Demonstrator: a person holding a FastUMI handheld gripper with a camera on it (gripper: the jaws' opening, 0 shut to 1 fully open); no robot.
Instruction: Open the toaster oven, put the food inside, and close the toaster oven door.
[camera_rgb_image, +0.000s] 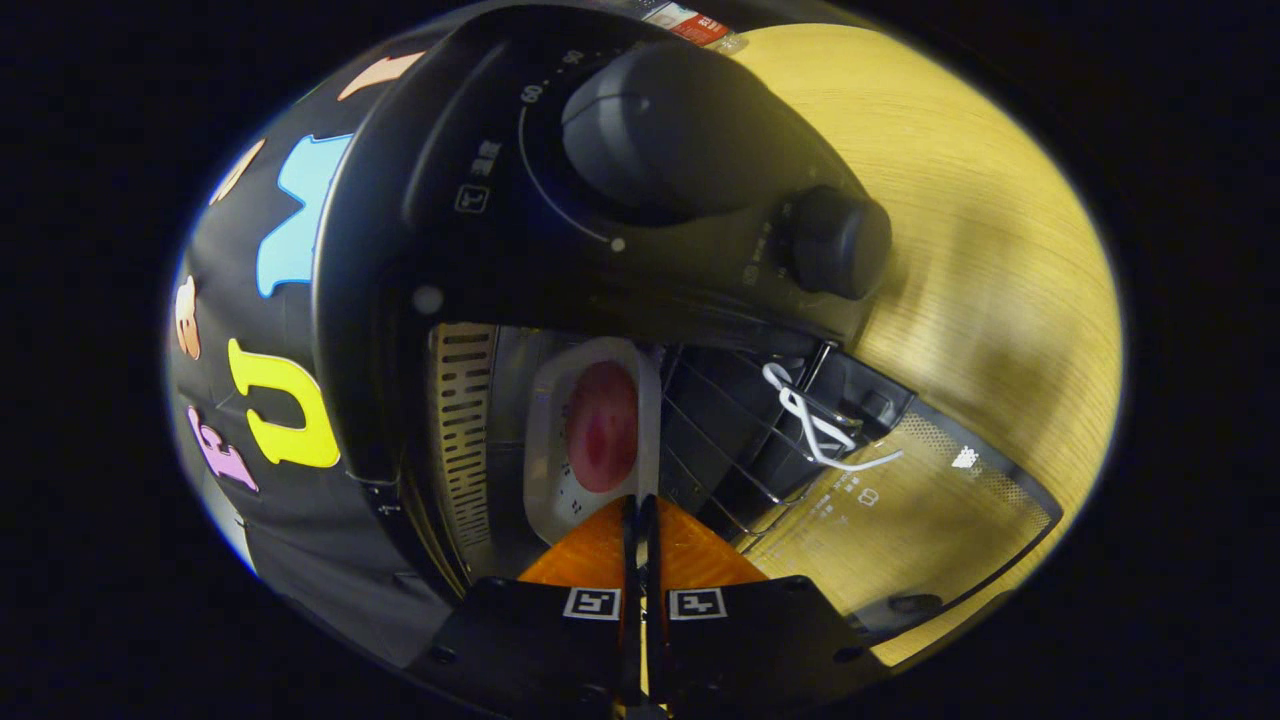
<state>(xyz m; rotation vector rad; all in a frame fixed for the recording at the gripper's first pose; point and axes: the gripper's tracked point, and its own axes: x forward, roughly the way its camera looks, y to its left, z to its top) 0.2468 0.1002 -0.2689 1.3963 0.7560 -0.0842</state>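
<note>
Black toaster oven (420, 250) is seen on yellow wooden worktop (980, 260), glass door (900, 520) dropped open; white tray of red food (600, 425) sits inside it; tongs (640, 515) pressed together at tray's near edge.

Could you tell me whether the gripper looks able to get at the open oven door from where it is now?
Probably yes. The gripper has its jaws shut, holding nothing, just short of the tray of food inside the oven. The door hangs open right beside it with nothing between them.
</note>
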